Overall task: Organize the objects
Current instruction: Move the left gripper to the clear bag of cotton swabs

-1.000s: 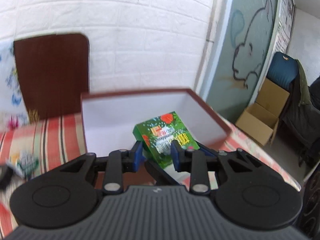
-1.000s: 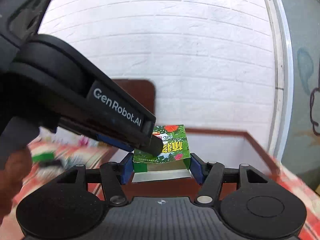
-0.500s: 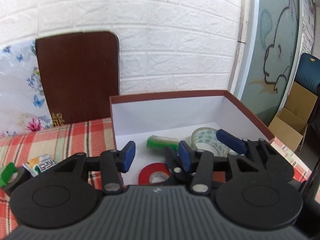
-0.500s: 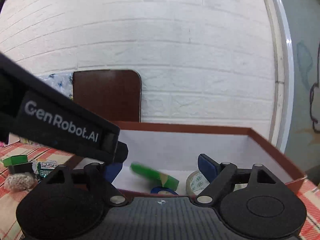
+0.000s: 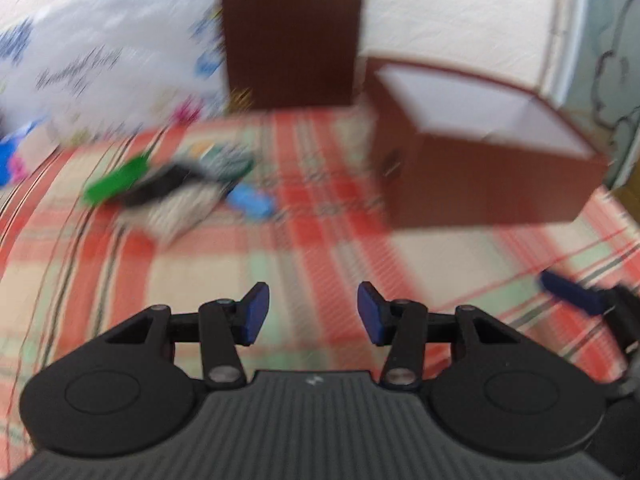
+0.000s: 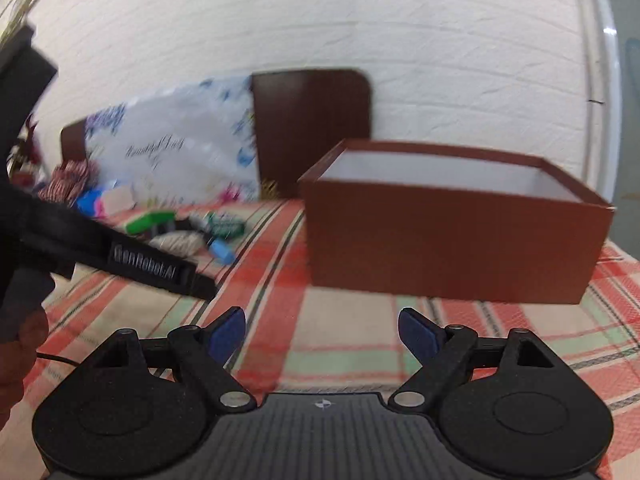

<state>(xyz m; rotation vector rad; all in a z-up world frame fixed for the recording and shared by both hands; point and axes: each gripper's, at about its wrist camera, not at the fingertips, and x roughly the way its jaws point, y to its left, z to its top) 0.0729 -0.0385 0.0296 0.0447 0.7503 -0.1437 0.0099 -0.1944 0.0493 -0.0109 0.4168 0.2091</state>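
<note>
A brown box (image 5: 480,184) with a white inside stands on the plaid cloth; its contents are hidden from both views. My left gripper (image 5: 312,312) is open and empty, low over the cloth, left of the box. A blurred pile lies ahead of it: a green piece (image 5: 116,180), a black piece (image 5: 160,188) and a small blue piece (image 5: 252,204). My right gripper (image 6: 322,336) is in front of the box (image 6: 452,248), its jaws opening with nothing between them. The left gripper's body (image 6: 152,268) crosses the right wrist view at the left.
A dark brown board (image 6: 312,128) and a flowered plastic bag (image 6: 172,152) lean on the white brick wall behind the table. More small items (image 6: 104,200) sit by the bag. A hand (image 6: 16,360) shows at the left edge. Plaid cloth (image 5: 320,248) lies before both grippers.
Both grippers let go of the green packet, which fell into the box. Both then pulled back and sank toward the cloth; the left one swung left toward the pile.
</note>
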